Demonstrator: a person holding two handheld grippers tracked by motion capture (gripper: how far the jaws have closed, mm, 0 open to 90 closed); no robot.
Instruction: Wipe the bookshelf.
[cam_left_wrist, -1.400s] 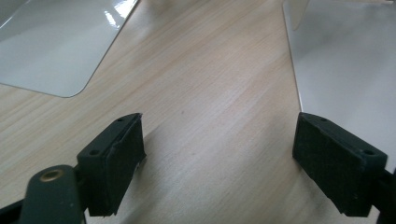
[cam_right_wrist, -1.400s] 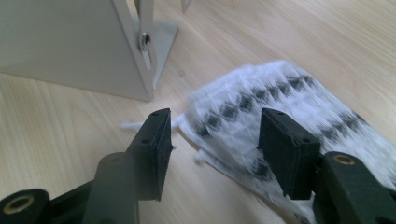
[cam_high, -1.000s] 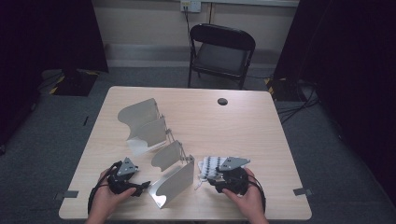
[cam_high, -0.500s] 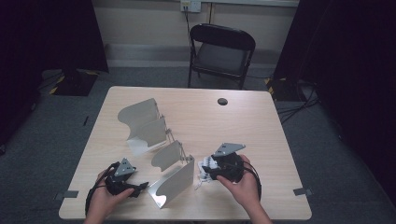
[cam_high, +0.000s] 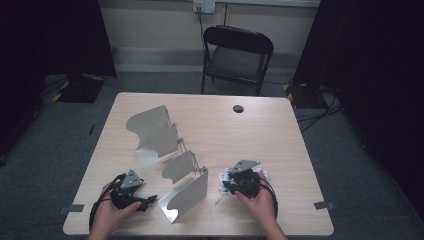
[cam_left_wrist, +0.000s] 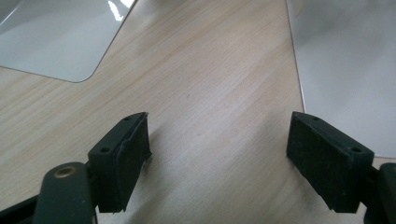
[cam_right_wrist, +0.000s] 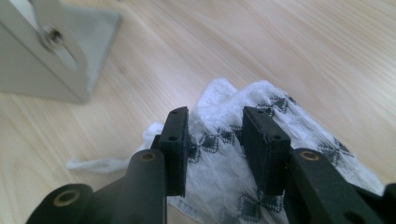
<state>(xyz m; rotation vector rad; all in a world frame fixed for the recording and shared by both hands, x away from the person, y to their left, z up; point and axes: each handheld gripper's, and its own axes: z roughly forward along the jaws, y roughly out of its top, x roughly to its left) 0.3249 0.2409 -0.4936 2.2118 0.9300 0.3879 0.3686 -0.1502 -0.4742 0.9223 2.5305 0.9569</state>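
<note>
The right gripper (cam_right_wrist: 215, 140) has shifted down onto the white patterned cloth (cam_right_wrist: 280, 140) near the table's (cam_high: 280, 130) front edge, its jaws just narrowing around a fold, probably starting a pick-up. The left gripper (cam_left_wrist: 217, 154) waits, jaws wide apart over bare wood beside the metal file rack (cam_high: 185, 192).

The right gripper (cam_high: 231, 184) and hand (cam_high: 255, 197) cover most of the white patterned cloth (cam_high: 223, 178); the small dark object (cam_high: 238, 108) on the far desk (cam_high: 280, 150) is too small to identify.
</note>
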